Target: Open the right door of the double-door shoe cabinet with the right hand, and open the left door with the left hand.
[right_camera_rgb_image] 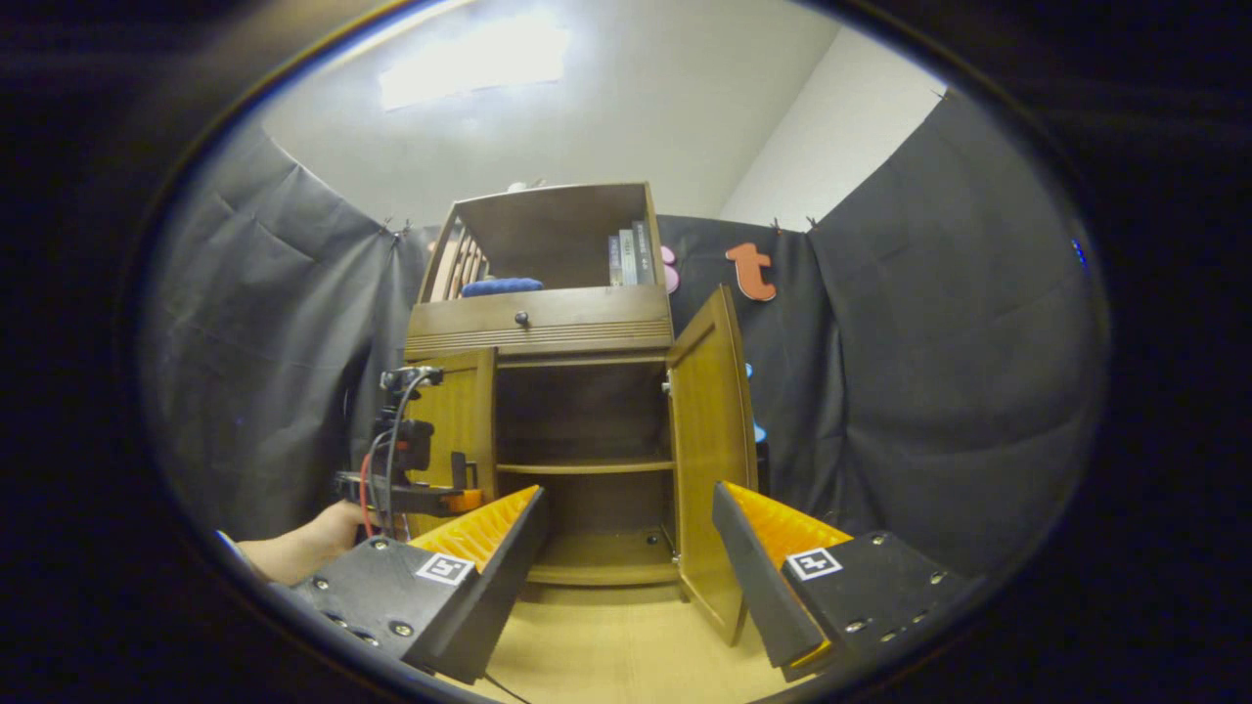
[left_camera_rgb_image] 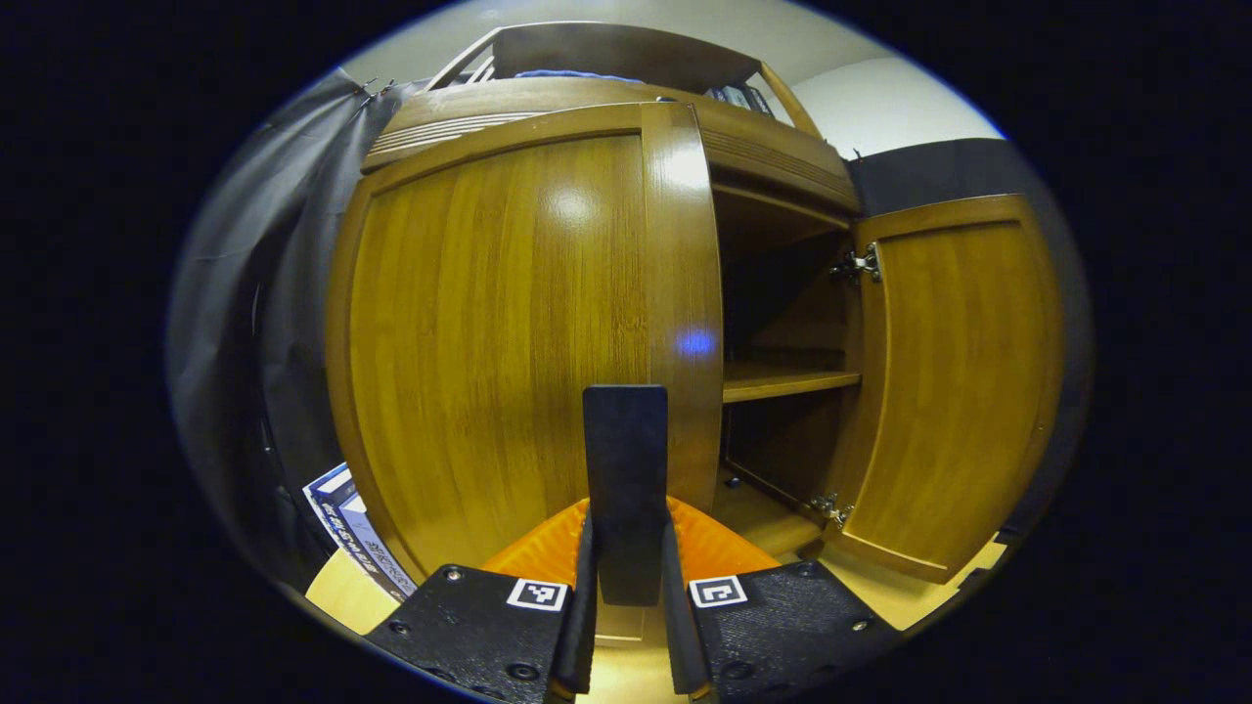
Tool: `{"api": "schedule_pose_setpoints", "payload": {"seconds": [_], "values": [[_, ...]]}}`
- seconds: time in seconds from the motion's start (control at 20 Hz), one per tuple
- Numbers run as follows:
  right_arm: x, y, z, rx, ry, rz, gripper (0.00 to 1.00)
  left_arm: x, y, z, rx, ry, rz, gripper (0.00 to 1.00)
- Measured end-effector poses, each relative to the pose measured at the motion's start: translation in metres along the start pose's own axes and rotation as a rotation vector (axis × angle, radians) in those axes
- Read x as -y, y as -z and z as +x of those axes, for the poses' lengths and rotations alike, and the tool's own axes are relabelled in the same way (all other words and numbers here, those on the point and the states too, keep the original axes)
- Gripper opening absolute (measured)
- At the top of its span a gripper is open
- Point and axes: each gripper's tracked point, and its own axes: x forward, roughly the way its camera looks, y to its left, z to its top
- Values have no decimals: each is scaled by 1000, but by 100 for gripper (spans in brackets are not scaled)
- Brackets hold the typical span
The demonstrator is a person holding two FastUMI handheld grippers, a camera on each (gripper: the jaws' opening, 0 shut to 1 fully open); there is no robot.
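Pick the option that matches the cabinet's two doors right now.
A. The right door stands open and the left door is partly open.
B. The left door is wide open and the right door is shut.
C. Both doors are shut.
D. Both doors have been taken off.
A: in the right gripper view the right door stands swung out, baring the shelf, while the left door is only partly swung out, with the left gripper at its edge.
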Motion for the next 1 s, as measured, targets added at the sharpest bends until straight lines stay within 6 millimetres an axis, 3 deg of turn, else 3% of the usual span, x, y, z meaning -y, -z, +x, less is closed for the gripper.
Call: {"api": "schedule_pose_setpoints", "payload": {"seconds": [0.3,0.75,1.0], "values": [[-7,2,2,-3,8,7,100,-16,0,-50,21,35,1,32],[-29,5,5,-17,-18,-8,100,-47,0,-98,27,19,9,32],[-26,5,5,-15,-1,5,100,-71,0,-121,27,-5,17,29]]}}
